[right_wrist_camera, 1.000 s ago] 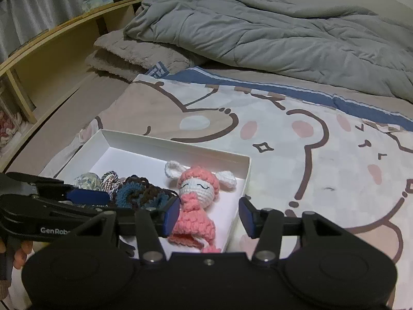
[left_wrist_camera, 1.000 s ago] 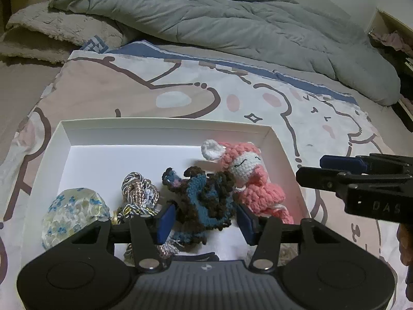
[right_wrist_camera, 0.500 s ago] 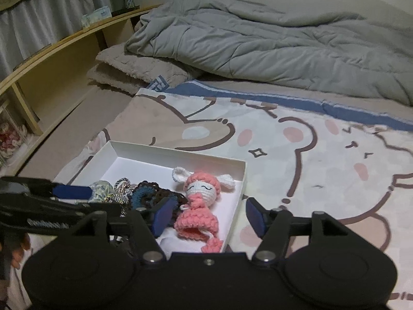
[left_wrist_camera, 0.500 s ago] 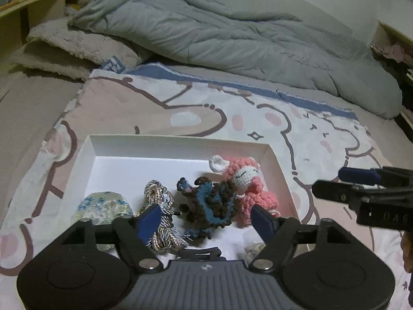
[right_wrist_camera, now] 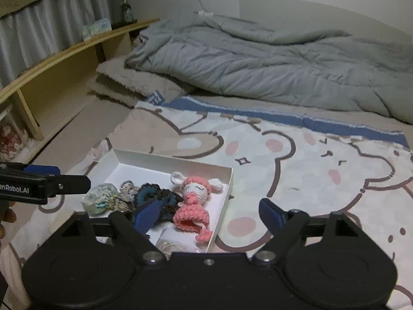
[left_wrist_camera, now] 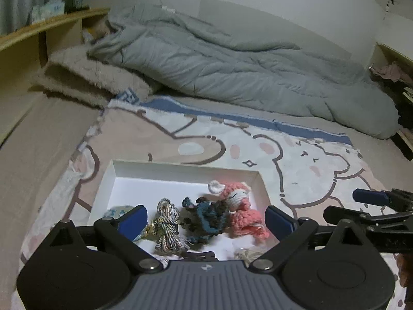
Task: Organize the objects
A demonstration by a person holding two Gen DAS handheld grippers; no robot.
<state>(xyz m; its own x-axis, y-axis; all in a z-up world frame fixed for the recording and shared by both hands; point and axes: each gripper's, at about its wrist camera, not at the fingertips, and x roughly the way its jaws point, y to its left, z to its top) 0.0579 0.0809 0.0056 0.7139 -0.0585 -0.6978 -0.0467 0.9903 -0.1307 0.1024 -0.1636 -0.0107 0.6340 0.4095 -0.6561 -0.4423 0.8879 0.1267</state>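
A white shallow box (left_wrist_camera: 180,168) (right_wrist_camera: 167,159) lies on the cartoon blanket. In it lie a pink crochet doll (left_wrist_camera: 242,211) (right_wrist_camera: 193,201), a blue-brown crochet piece (left_wrist_camera: 206,217) (right_wrist_camera: 155,196), a braided cord bundle (left_wrist_camera: 167,227) (right_wrist_camera: 126,193), a floral fabric ball (left_wrist_camera: 116,211) (right_wrist_camera: 100,199) and a pale twine bundle (left_wrist_camera: 247,254) (right_wrist_camera: 167,246). My left gripper (left_wrist_camera: 206,218) is open and empty, raised above the box's near side. My right gripper (right_wrist_camera: 206,211) is open and empty, above the box's right edge.
A crumpled grey duvet (left_wrist_camera: 232,72) (right_wrist_camera: 271,62) covers the back of the bed. A fuzzy beige pillow (left_wrist_camera: 85,80) lies at the back left. A wooden shelf (right_wrist_camera: 64,59) runs along the left side, with a bottle (right_wrist_camera: 126,7) on it.
Both grippers have pulled back and up from the box. The left gripper's jaws have opened wider and let go of the blue-brown crochet piece, which now lies in the box.
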